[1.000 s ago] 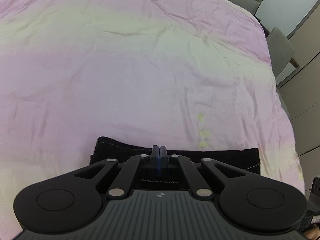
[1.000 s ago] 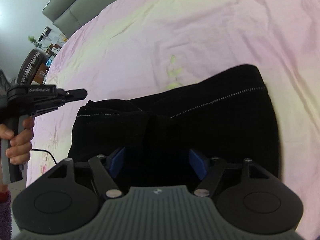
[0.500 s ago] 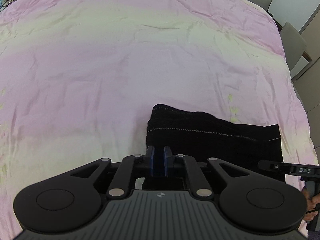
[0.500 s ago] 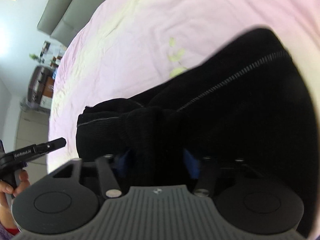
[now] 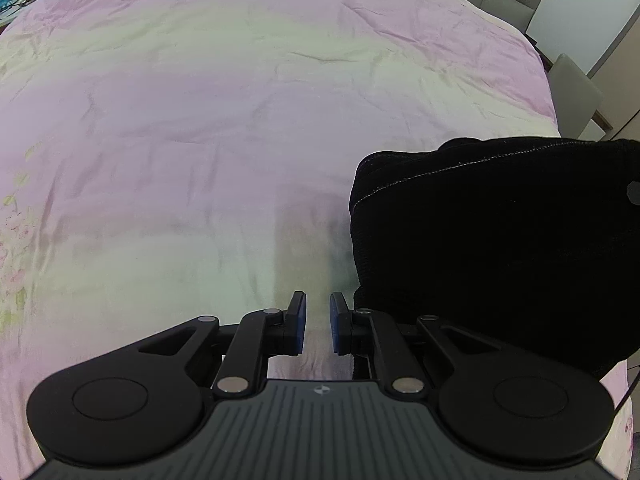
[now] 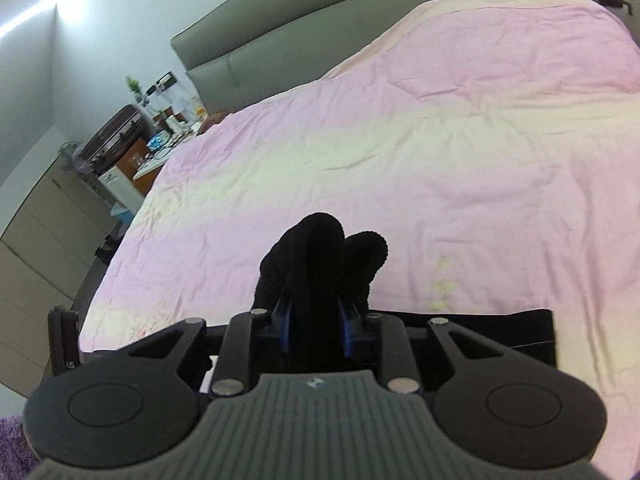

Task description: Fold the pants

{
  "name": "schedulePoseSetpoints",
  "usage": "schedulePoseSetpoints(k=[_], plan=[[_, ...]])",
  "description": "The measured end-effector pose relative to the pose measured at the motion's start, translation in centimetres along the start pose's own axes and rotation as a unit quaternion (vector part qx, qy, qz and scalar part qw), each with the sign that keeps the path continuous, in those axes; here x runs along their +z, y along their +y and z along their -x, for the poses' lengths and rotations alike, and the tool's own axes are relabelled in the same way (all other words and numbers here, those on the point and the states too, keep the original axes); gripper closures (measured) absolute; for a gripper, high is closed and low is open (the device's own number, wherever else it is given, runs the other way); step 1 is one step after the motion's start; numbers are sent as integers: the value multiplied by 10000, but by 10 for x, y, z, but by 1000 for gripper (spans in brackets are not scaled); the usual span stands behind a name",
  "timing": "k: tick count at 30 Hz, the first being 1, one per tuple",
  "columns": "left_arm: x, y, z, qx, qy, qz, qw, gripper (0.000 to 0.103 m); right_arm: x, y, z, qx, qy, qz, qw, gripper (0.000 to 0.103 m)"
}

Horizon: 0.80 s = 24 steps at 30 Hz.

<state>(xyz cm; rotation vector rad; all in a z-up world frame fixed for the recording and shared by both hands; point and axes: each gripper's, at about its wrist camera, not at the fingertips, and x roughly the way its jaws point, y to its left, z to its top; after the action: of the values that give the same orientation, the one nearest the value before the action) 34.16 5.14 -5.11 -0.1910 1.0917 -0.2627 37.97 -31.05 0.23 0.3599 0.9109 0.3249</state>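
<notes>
Now our right gripper (image 6: 316, 320) is closing on a thick bunch of the pants (image 5: 496, 248), lifted off the bed (image 5: 240, 120). Our left gripper (image 5: 316, 324) hangs slightly parted and empty, with the bundle just to its right, so it's the nearer free hand.

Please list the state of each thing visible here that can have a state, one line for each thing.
Black pants: folded into a thick bundle, one end bunched and lifted.
Left tongs: slightly open, nothing between them, beside the pants.
Right tongs: closing on a bunched fold of the pants, pads pressing it.
Pink bedspread: spread flat over the bed, lightly wrinkled.
</notes>
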Motion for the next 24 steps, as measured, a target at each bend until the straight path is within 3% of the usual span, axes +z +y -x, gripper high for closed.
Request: schedulePoseSetpoints(k=[3,4,7,11,16,19,24], plan=[[3,-11,-9,-97,1,-69,9999,90,-9,-48,-5,-441,92,-419,9981,86],[3,-14,-12,-136,5,-79,9999,90,-16,-67,-8,-580,108,-544,9968,93],[3,-24,-24,-240,58,-169,9996,90,-37,-120,-25,-904,282,-990,9906,93],[3,-33,-39,-336,176,-213,9991,85,-54,-161,-59,-983,476,-1330,9851,93],[9,-42,-46,-460,104,-193,9987,74,-55,-167,-83,-1138,650,-1099,9853,83],[14,-47,-48,-532,-21,-189,9984,62,-52,-157,-68,-1235,557,-616,9889,64],[29,-49,-71,-593,39,12,9982,60,-46,-129,-37,-1572,271,292,9868,55]])
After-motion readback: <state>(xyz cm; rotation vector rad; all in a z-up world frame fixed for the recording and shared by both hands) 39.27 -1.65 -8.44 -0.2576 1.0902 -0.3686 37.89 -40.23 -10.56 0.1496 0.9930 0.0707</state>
